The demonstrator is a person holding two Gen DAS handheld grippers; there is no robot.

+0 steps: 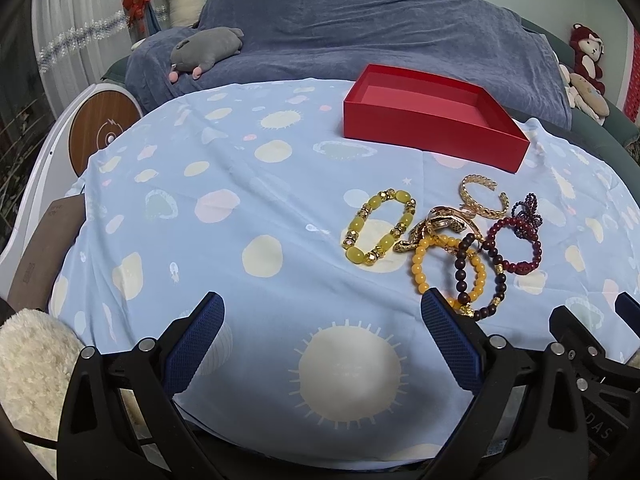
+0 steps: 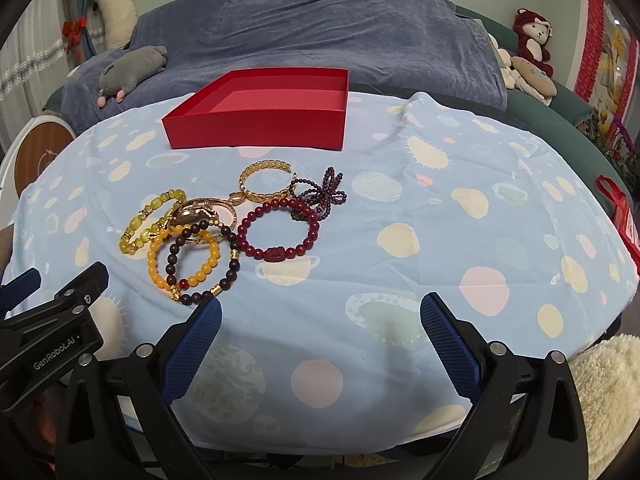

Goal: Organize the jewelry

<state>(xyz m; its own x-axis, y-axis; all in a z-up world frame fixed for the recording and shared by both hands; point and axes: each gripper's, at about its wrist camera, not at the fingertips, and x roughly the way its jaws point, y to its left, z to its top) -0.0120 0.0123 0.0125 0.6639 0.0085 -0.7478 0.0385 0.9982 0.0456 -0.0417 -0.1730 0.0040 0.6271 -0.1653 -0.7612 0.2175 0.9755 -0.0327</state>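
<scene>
An open, empty red box (image 1: 432, 114) (image 2: 260, 110) stands at the far side of the table. In front of it lies a pile of bracelets: a yellow-green beaded one (image 1: 378, 228) (image 2: 150, 224), an orange beaded one (image 1: 424, 260) (image 2: 182, 260), a dark brown beaded one (image 1: 480, 276) (image 2: 204, 260), a dark red one (image 1: 516, 246) (image 2: 278, 228), a gold cuff (image 1: 482, 196) (image 2: 266, 182) and a purple beaded strand (image 1: 526, 216) (image 2: 320, 196). My left gripper (image 1: 322, 304) is open and empty, near the pile's left. My right gripper (image 2: 320, 304) is open and empty, right of the pile.
The table wears a light blue cloth (image 1: 240, 208) with pastel spots. Behind it is a sofa under a blue blanket (image 2: 320, 28) with a grey plush (image 1: 208, 50). A cream fluffy item (image 1: 28, 364) sits at the near left edge.
</scene>
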